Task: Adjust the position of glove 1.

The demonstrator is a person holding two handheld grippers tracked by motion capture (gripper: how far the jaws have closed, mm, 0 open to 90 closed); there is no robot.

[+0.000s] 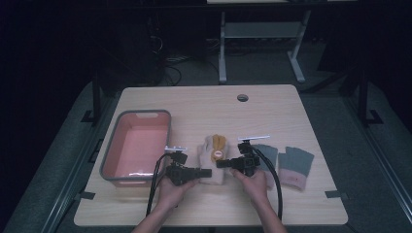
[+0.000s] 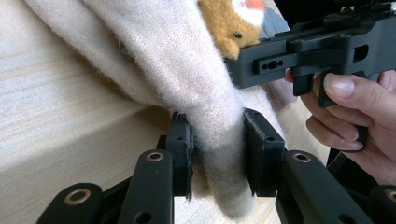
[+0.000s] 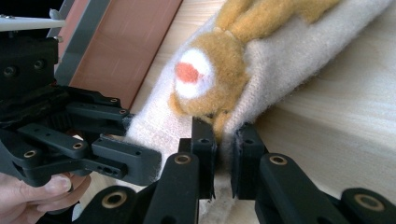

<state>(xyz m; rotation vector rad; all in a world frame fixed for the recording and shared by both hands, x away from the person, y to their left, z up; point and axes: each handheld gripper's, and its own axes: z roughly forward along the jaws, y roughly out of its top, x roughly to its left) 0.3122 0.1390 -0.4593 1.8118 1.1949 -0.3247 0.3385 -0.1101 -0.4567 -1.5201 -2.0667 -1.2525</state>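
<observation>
A cream woolly glove [image 1: 212, 151] with an orange animal face lies on the table just in front of the person's hands. My left gripper [image 1: 206, 173] comes at its near end from the left. In the left gripper view my left gripper [image 2: 217, 154] is shut on a cream fold of the glove [image 2: 163, 56]. My right gripper [image 1: 221, 163] comes at it from the right. In the right gripper view my right gripper [image 3: 225, 154] is shut on the glove's [image 3: 289, 56] edge just below the orange face. The two grippers stand tip to tip, almost touching.
A grey tub [image 1: 141, 114] with a pink inside stands at the left of the wooden table [image 1: 194, 102]. Two grey gloves [image 1: 296, 162] with pink cuffs lie to the right of my right gripper. A cable hole [image 1: 242, 97] sits near the far edge.
</observation>
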